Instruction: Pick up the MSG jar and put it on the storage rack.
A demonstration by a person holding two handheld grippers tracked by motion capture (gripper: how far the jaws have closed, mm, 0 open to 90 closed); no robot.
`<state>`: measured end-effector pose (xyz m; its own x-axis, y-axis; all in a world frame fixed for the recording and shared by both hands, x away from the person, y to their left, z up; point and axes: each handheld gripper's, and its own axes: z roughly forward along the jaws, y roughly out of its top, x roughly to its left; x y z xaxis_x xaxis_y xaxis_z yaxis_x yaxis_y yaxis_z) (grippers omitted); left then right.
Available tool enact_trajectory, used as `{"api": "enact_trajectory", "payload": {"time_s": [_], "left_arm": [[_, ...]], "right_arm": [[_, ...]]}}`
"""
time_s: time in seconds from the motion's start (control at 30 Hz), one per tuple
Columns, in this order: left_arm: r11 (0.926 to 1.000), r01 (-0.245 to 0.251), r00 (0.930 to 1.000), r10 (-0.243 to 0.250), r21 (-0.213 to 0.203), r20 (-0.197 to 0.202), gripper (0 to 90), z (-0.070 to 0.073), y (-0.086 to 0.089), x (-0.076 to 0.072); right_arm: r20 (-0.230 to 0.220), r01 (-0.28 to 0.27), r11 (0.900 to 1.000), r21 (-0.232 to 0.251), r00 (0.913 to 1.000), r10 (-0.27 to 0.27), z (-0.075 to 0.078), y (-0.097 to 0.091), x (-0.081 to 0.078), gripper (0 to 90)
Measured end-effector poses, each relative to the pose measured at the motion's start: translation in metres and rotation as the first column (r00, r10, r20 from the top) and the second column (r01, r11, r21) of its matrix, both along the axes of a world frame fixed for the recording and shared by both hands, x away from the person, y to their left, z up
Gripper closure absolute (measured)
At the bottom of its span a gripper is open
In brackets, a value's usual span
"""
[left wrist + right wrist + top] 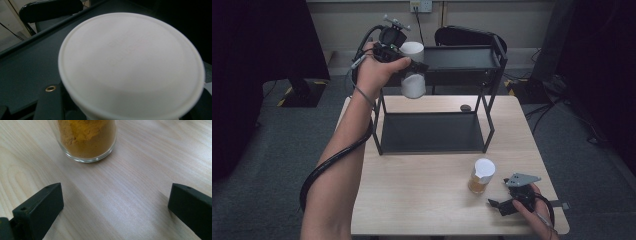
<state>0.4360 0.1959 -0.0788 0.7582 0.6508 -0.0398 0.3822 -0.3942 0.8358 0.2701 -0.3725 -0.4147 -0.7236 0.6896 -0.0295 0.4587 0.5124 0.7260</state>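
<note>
White jar is clamped in my left gripper, raised at the left end of the rack's top shelf. My right gripper rests near the table's front right corner, jaws wide and empty, beside the spice jar.

Grey carpet floor; beige wall with socket; black chair behind table.
</note>
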Motion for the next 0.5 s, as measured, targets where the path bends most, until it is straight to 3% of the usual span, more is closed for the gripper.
{"api": "enact_trajectory", "payload": {"time_s": [0.5], "left_arm": [[0.9998, -0.007, 1.0000, 0.007, -0.016, 0.002, 34.9, 0.018, 0.000, 0.012]], "right_arm": [[0.000, 0.000, 1.0000, 0.000, 1.0000, 0.000, 0.000, 0.000, 0.000, 0.0]]}}
